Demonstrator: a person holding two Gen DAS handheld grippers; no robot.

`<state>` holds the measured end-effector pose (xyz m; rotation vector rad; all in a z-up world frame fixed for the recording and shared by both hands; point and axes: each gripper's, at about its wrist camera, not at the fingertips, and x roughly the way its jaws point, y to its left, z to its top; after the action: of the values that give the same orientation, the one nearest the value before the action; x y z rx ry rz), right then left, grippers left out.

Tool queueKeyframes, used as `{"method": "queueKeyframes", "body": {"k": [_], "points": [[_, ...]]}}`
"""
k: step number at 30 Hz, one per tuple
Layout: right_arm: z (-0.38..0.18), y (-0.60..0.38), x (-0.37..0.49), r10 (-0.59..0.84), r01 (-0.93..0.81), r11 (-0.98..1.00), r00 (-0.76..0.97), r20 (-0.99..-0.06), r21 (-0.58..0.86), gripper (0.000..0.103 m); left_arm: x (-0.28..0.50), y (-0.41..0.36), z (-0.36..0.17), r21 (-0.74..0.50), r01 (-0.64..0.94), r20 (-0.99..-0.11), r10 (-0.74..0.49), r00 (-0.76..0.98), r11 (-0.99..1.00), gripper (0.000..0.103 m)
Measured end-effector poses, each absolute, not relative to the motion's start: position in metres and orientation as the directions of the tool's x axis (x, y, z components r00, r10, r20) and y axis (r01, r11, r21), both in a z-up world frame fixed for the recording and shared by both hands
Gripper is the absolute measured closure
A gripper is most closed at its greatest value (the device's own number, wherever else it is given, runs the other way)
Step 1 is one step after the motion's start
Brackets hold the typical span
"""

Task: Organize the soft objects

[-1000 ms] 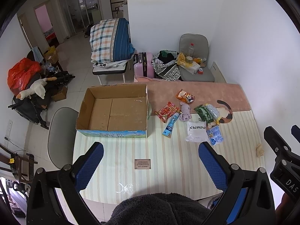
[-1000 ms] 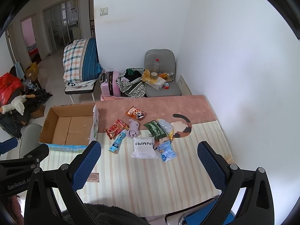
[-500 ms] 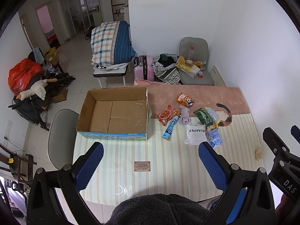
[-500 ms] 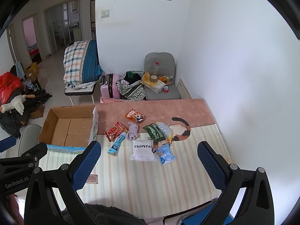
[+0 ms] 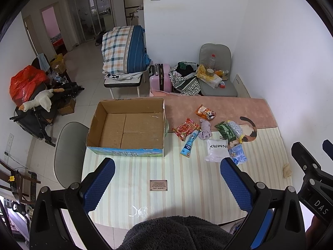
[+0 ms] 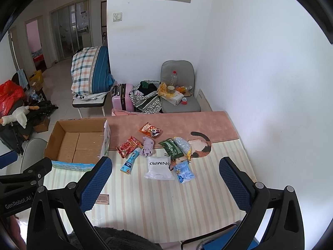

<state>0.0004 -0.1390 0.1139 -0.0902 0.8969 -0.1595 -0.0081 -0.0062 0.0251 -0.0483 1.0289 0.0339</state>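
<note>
Cardboard box (image 5: 127,128) bare inside, snack packets (image 5: 208,133) beside it, both grippers' jaws spread wide.

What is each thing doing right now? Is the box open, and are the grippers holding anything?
cardboard box: open, nothing inside.
left gripper: open, holding nothing.
right gripper: open, holding nothing.
white pouch: lying flat on the table.
blue tube: lying on its side.
purple cloth: crumpled, on the table.
red snack bag: lying flat, outside the box.
</note>
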Motion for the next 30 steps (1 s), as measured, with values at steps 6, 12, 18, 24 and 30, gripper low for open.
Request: {"method": "queueKeyframes", "body": {"k": [6, 12, 18, 24, 30], "points": [[0.117, -0.138, -0.002, -0.174, 0.099, 0.985, 0.617, -0.768, -0.143, 0.0, -0.01, -0.006, 0.024, -0.024, -0.051, -0.856, 0.006, 0.517, 0.998, 0.0], [0.119, -0.136, -0.005, -0.173, 0.098, 0.985, 0.622, -0.764, -0.143, 0.0, -0.01, -0.006, 0.024, -0.024, -0.052, -0.856, 0.006, 0.517, 0.998, 0.0], [0.12, -0.134, -0.007, -0.169, 0.092, 0.985, 0.623, -0.764, -0.143, 0.0, -0.011, -0.004, 0.025, -0.026, -0.051, -0.856, 0.004, 0.516, 0.998, 0.0], [0.119, -0.129, -0.009, -0.166, 0.089, 0.986, 0.628, -0.761, -0.142, 0.0, -0.011, -0.001, 0.032, -0.024, -0.054, -0.854, 0.007, 0.52, 0.998, 0.0], [0.118, -0.125, -0.009, -0.161, 0.085, 0.987, 0.632, -0.758, -0.139, 0.0, -0.013, 0.001, 0.035, -0.023, -0.056, -0.85, 0.01, 0.526, 0.998, 0.0]]}}
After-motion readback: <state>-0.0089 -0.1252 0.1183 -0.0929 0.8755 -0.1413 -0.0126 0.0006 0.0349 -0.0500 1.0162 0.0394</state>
